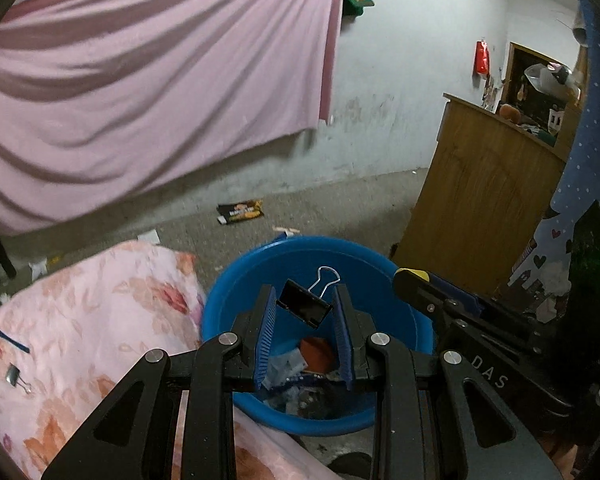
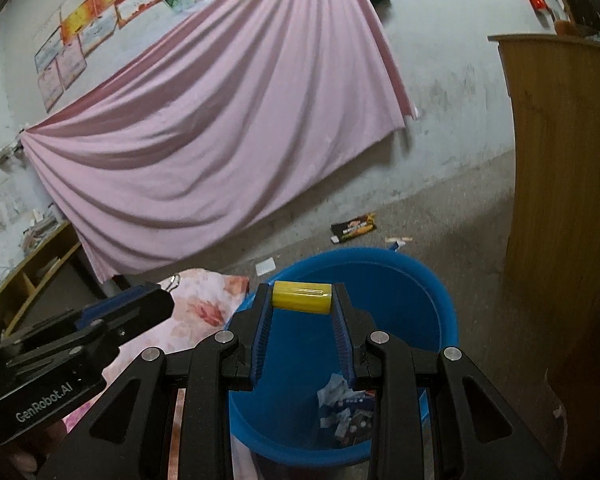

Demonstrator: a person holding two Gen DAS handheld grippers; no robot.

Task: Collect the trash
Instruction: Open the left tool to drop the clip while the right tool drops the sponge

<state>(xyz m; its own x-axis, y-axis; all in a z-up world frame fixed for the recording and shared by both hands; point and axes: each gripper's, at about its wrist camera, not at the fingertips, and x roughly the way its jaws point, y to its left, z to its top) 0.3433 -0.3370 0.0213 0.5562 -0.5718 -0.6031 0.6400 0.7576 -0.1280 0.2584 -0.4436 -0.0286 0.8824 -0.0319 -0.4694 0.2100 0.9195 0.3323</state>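
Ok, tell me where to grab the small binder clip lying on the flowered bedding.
Grip the small binder clip across its dark body, coming from above. It lies flat on the flowered bedding with its thin wire handles trailing to one side; the body is the thicker, squarer part, so it likely gives the tool pads a steadier hold than the wire.

Both grippers were black, angular linkages with round silver pivot screws and ribbed blue pads lining the fingers. The left gripper carried white "GenRobot.AI" lettering on its body; the right gripper showed "DAS".
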